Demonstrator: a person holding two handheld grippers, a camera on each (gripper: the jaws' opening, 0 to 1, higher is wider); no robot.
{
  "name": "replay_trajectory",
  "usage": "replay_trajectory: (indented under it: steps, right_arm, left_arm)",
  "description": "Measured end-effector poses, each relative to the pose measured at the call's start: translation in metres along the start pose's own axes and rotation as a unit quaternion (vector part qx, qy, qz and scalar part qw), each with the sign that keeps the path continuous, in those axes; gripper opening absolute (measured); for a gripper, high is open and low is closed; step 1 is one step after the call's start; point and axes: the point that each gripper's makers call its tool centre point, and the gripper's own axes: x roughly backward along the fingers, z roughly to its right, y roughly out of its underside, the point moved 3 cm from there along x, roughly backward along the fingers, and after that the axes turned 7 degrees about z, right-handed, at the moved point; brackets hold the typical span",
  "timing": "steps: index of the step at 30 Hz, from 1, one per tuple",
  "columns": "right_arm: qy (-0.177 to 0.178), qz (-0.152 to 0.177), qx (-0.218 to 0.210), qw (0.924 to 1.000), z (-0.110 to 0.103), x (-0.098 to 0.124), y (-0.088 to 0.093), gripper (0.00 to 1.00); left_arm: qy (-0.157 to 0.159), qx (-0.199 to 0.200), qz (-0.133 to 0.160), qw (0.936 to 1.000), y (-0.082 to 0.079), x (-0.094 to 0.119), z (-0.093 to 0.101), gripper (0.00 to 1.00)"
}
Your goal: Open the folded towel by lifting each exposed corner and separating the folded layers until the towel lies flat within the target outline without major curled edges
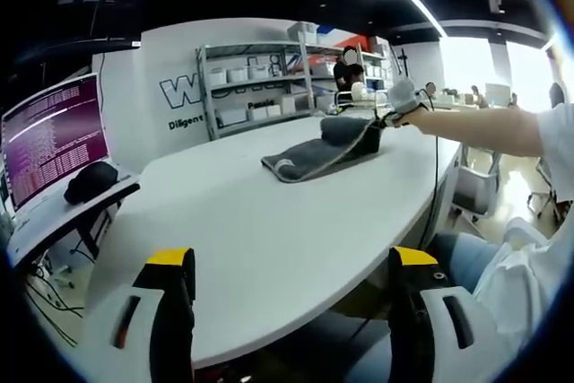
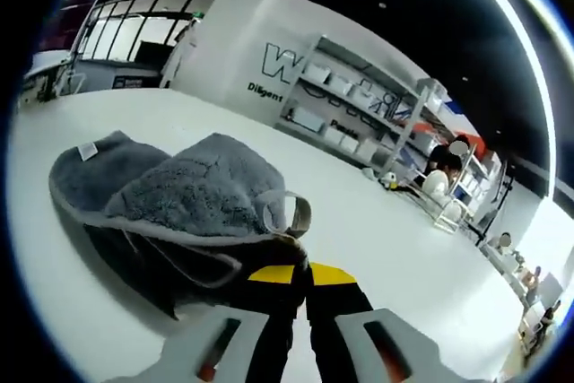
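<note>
Right tongs [image 2: 300, 268] pinch the plush grey terry towel [image 2: 193, 190], rumpled ahead of them on the smooth white oval table [image 2: 377, 230]; left tongs [image 1: 291, 262] gape open. Metal shelving [image 1: 256, 87] beyond.

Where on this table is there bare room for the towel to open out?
Bare tabletop runs from the left gripper up to the towel, and past it toward the shelving. It is crowded where the right gripper pinches the folded layers.

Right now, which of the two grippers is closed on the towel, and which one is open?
The right gripper is closed on the grey towel, pinching its edge. The left gripper is open, jaws wide apart, over the white table.
</note>
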Motion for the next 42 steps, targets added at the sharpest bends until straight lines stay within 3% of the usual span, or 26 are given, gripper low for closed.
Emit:
replay_trajectory:
  steps: [8,14,31,42]
  right_arm:
    - [0.005,-0.01,-0.003,0.9999,0.019,-0.013,0.013,0.0]
    - [0.013,-0.014,-0.007,0.9998,0.017,0.009,0.028,0.0]
    - [0.013,-0.043,-0.036,0.9983,0.01,0.039,0.07,0.0]
    - [0.003,-0.055,-0.039,0.9977,-0.002,0.059,0.084,0.0]
  left_arm:
    - [0.002,-0.001,-0.002,1.0,0.001,-0.001,0.002,0.87]
    - [0.001,-0.002,-0.004,1.0,0.002,-0.001,0.002,0.87]
    - [0.004,-0.002,-0.007,1.0,0.004,-0.003,0.004,0.87]
    - [0.002,-0.001,-0.01,0.9999,0.005,-0.004,0.002,0.87]
